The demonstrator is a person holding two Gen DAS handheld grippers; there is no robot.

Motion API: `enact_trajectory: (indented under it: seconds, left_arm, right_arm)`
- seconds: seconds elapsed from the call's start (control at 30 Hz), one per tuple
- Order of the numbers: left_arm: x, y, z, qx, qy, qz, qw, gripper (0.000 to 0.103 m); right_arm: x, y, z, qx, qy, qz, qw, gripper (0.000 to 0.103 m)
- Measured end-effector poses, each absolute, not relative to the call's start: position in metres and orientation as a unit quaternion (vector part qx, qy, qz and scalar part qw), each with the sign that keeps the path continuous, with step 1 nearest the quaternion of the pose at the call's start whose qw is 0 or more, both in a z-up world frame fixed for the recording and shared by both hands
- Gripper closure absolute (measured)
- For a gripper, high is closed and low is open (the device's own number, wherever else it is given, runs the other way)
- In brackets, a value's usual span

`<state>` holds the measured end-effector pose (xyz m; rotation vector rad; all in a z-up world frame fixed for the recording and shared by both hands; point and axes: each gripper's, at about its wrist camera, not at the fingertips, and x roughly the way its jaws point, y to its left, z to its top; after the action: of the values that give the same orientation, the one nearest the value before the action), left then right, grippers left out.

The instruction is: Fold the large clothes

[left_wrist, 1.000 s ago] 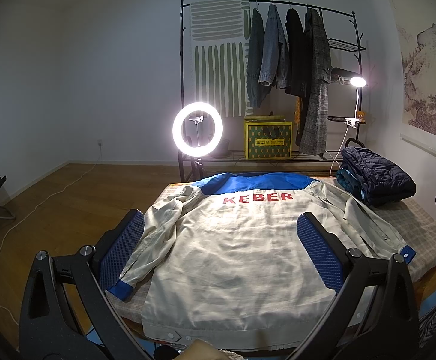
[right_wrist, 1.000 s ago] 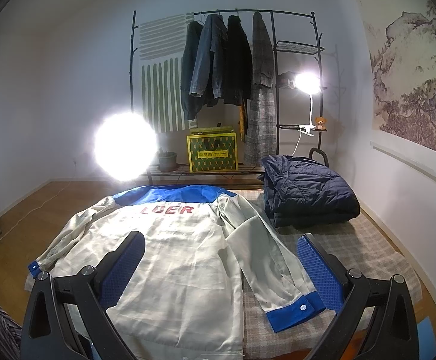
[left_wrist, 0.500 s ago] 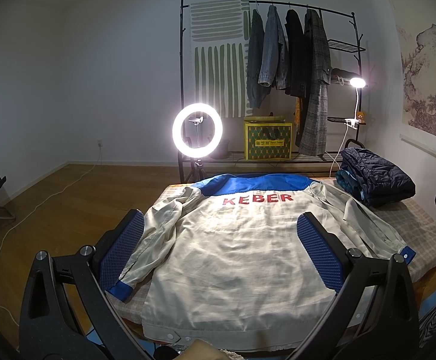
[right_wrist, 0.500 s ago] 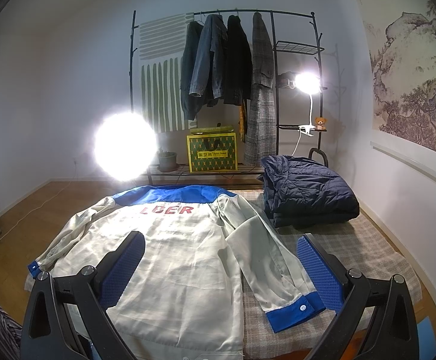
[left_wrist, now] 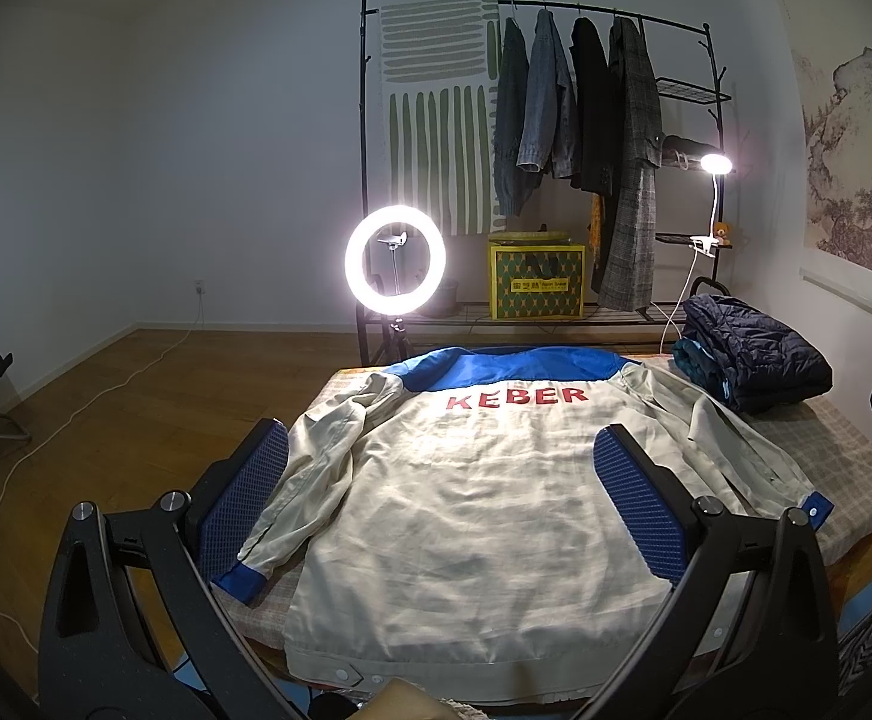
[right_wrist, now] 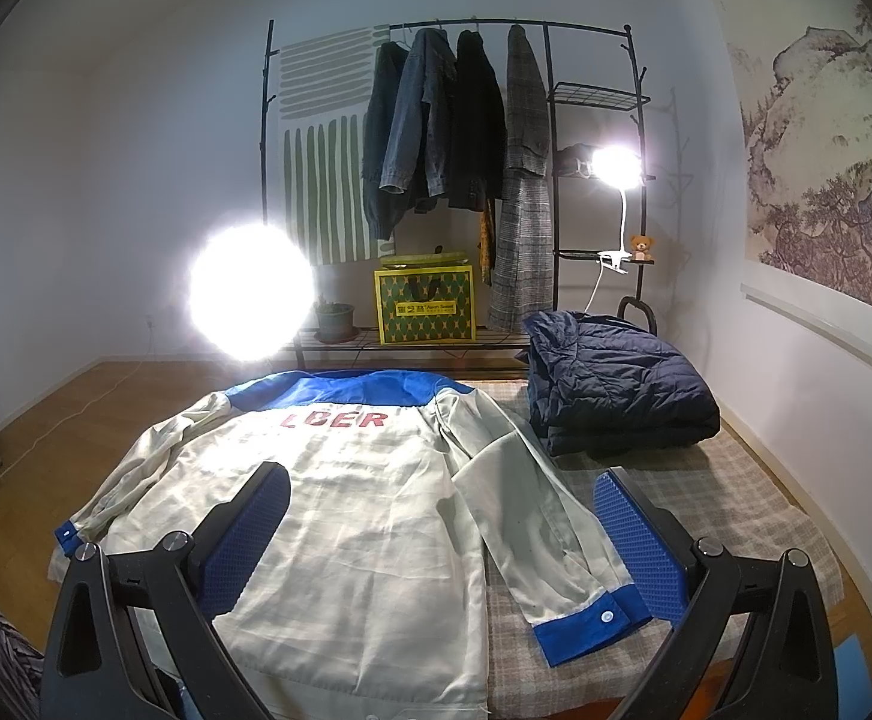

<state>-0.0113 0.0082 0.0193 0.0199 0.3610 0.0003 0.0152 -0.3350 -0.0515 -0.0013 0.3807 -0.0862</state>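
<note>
The cream jacket (left_wrist: 466, 498) lies spread back-up on the checked bed cover (right_wrist: 730, 480) straight ahead of and below both my claws, red lettering across the shoulders under a blue yoke, its hem toward me. One sleeve runs down past my left claw's (left_wrist: 442, 510) left finger, its blue cuff (left_wrist: 238, 579) lying on the cover just below that pad. The other sleeve slants out under my right claw (right_wrist: 442, 540), and its blue cuff (right_wrist: 592, 621) with a white snap lies just inside and below that claw's right finger.

My left claw hangs over the jacket's back with its fingers spread wide, nothing between the blue pads. My right claw hangs the same way, spread wide and empty, straddling the jacket's right edge and that sleeve. Neither touches the cloth.

Beyond my right claw, a folded dark quilted jacket (right_wrist: 616, 384) sits on the far right part of the cover, just beside the cream jacket's shoulder. Farther ahead, a lit ring light (left_wrist: 395, 261) stands at the bed's far edge, and behind it a black garment rack (left_wrist: 556, 90) holds hanging coats, a striped cloth, a yellow box (left_wrist: 535, 282) and a glowing clip lamp (left_wrist: 716, 165).
</note>
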Motion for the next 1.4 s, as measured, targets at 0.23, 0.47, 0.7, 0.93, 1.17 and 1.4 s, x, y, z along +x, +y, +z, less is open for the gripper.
enact_trajectory:
  seconds: [0.23,0.47,0.7,0.93,1.17,1.4]
  left_arm:
    - [-0.013,0.014,0.045,0.009,0.184,0.004,0.983,0.0]
    - [0.002,0.016,0.032,0.013,0.192,0.012,0.981,0.0]
    - [0.02,0.028,0.025,0.016,0.201,0.027,0.979,0.0]
    - [0.032,0.036,0.011,0.028,0.21,0.047,0.976,0.0]
    - [0.055,0.065,-0.006,0.017,0.226,0.062,0.972,0.0]
    - [0.086,0.12,-0.03,0.001,0.261,0.096,0.961,0.01]
  right_arm:
    - [0.017,-0.334,-0.052,-0.001,0.191,-0.042,0.981,0.0]
    - [0.027,-0.33,-0.055,-0.004,0.194,-0.036,0.98,0.0]
    - [0.046,-0.319,-0.059,-0.011,0.199,-0.026,0.98,0.0]
    - [0.07,-0.3,-0.064,-0.019,0.206,-0.006,0.978,0.0]
    - [0.104,-0.278,-0.068,-0.023,0.215,0.023,0.976,0.001]
    - [0.15,-0.256,-0.078,-0.027,0.229,0.05,0.972,0.001]
